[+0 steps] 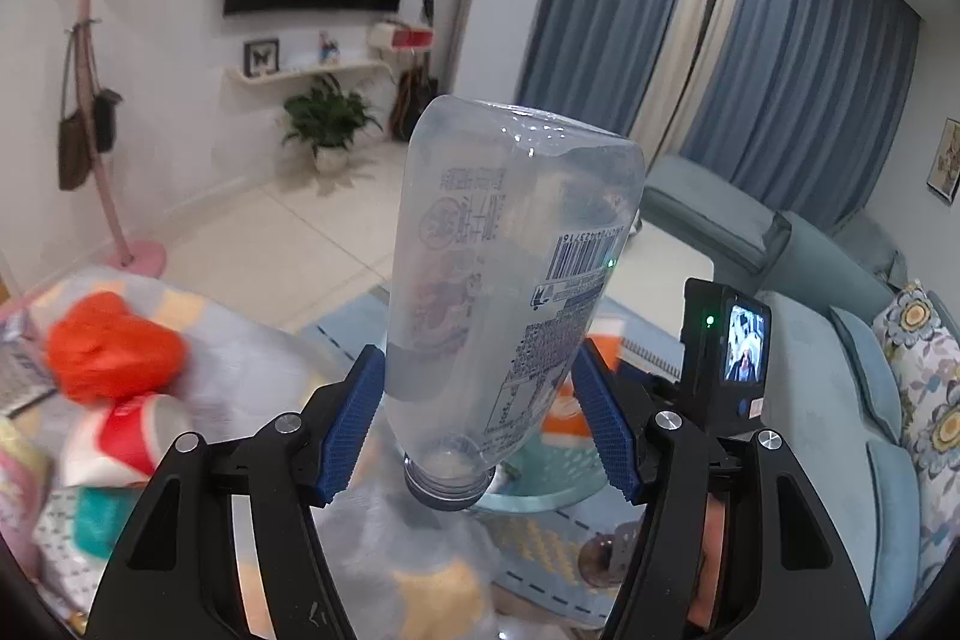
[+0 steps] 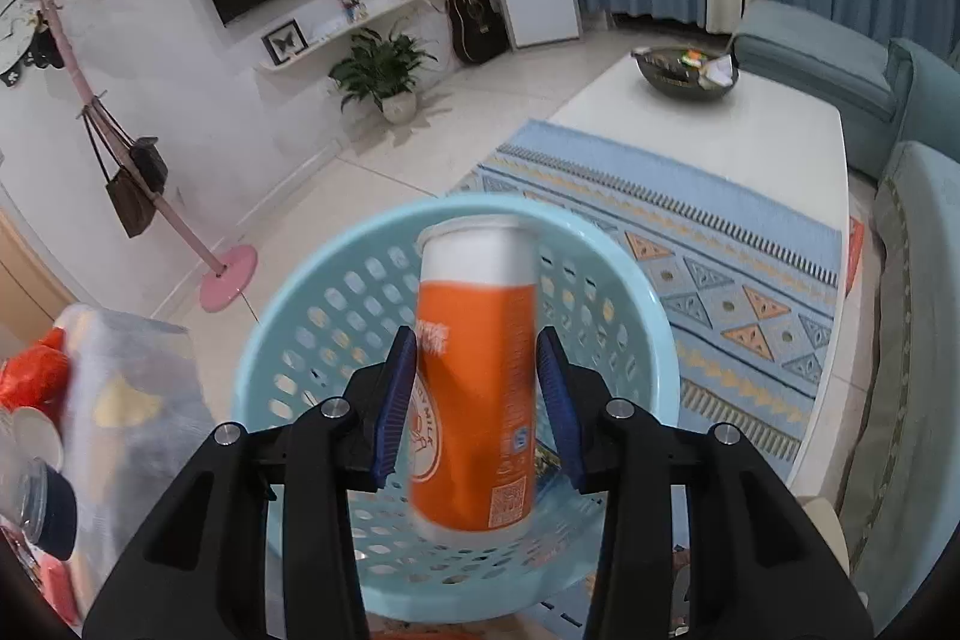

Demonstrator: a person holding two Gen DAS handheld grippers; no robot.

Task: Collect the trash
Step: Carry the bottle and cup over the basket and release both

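Observation:
In the left wrist view my left gripper (image 1: 480,418) is shut on a clear plastic bottle (image 1: 510,268), held with its dark cap (image 1: 447,490) toward me and its base pointing away. In the right wrist view my right gripper (image 2: 477,400) holds an orange and white can (image 2: 474,376) between its blue pads (image 2: 396,400), right above a light blue perforated basket (image 2: 336,334). The can looks blurred and the pads sit very close to its sides. The right gripper's camera unit (image 1: 726,346) shows in the left wrist view.
A cloth-covered surface at the left holds a red crumpled bag (image 1: 114,346), a red and white paper cup (image 1: 129,436) and other litter. A patterned blue rug (image 2: 690,244), a white coffee table (image 2: 780,130) with a dark bowl (image 2: 687,73), and a teal sofa (image 2: 918,112) lie beyond.

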